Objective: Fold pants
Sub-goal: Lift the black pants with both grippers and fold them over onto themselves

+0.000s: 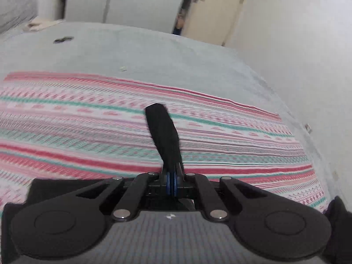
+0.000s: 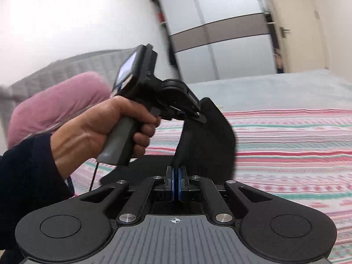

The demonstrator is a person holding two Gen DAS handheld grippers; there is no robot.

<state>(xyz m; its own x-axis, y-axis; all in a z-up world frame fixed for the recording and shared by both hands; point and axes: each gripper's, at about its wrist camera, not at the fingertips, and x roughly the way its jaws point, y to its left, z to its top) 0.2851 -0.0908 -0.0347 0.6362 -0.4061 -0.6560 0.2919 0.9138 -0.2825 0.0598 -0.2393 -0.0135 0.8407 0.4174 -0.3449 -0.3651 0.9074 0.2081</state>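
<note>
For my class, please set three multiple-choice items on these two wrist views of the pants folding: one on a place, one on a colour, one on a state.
1. Where does the striped pink, white and teal patterned cloth lie?
A. on the grey bedspread
B. on a wooden floor
C. on a chair

2. What colour are the fabric pants being folded?
A. white
B. black
C. yellow

3. How stand the jaws of the right gripper?
A. wide open
B. shut on the pants
C. shut on nothing

Answers:
1 A, the grey bedspread extends beyond the cloth's edge.
2 B, the lifted fabric is black.
3 B, black fabric rises from between the closed blue pads; the left gripper pinches it too.
</note>
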